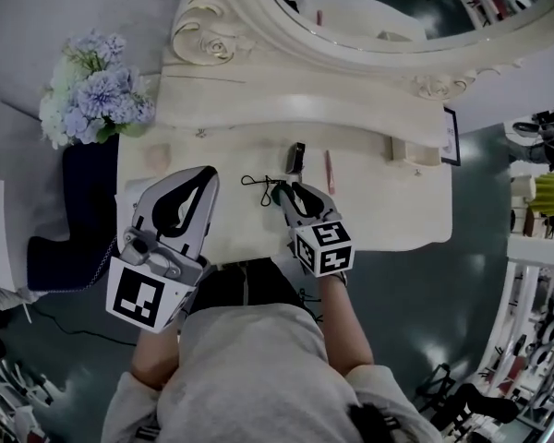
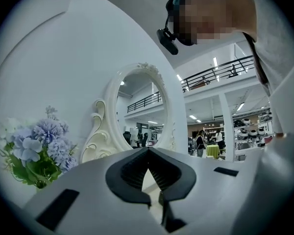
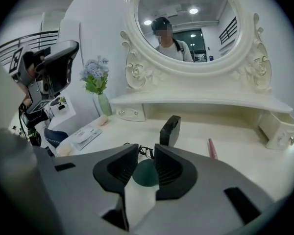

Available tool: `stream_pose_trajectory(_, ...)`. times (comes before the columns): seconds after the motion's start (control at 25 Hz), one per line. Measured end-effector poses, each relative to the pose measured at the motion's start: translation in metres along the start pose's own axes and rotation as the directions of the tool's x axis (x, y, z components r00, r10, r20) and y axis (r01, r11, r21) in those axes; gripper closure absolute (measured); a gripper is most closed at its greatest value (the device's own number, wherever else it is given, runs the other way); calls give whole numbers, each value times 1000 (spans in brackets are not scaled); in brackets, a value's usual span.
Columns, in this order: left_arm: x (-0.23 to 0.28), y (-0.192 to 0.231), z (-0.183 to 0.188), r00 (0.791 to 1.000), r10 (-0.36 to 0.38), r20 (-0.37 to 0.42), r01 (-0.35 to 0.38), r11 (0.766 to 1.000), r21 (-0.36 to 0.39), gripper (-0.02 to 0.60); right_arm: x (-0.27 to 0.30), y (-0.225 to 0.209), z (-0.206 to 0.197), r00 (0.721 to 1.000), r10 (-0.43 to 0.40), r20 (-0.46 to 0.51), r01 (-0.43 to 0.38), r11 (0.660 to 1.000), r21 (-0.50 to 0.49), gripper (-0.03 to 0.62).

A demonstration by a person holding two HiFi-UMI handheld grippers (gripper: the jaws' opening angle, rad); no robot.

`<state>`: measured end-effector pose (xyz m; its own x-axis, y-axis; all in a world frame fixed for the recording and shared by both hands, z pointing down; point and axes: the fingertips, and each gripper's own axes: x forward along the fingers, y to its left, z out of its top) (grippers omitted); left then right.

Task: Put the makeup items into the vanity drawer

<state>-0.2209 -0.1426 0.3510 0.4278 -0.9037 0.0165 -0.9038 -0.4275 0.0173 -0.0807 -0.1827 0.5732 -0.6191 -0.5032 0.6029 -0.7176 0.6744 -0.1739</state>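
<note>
early stage. r gripper (image 3: 146,153) clamped on dark green item (image 3: 146,173), over desk (image 1: 388,210) front. l gripper (image 2: 148,153) pinched closed, empty. black compact (image 1: 296,158) and pink stick (image 1: 329,171) not yet in drawer (image 3: 279,127).

Left grey-and-black two-jaw gripper (image 1: 206,175): held raised at the near left and tilted upward. Its jaw tips meet with nothing between them.

Right grey-and-black two-jaw gripper (image 1: 283,190): held lower, reaching farther forward at centre. Its jaws are closed on a dark green rounded item (image 3: 146,174).

The left marker cube (image 1: 140,298) and right marker cube (image 1: 325,247) sit at the grippers' near ends. The bare left forearm (image 1: 152,358) and bare right forearm (image 1: 343,326) extend forward.
</note>
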Motion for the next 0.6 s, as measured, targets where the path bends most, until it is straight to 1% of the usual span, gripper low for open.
stream_pose_trajectory(0.16,-1,7,-3,999,38,-11,-38,999,-6,568,13,-5,-8,999,22,-47,-23,1000,-20,479)
stream_pose_trajectory(0.36,0,12,-8,998,66,-26,-66,998,-3,568,27,-6,-14,996,49,-80,-52,998,-32,476)
stream_pose_trajectory(0.48,1,14,-10,996,80,-32,-81,997,-6,568,32,-6,-14,994,49,-93,-55,997,-62,476)
stream_pose_trajectory(0.6,1,17,-11,995,92,-33,-93,996,-7,568,34,-3,-14,993,52,-104,-64,992,-108,508)
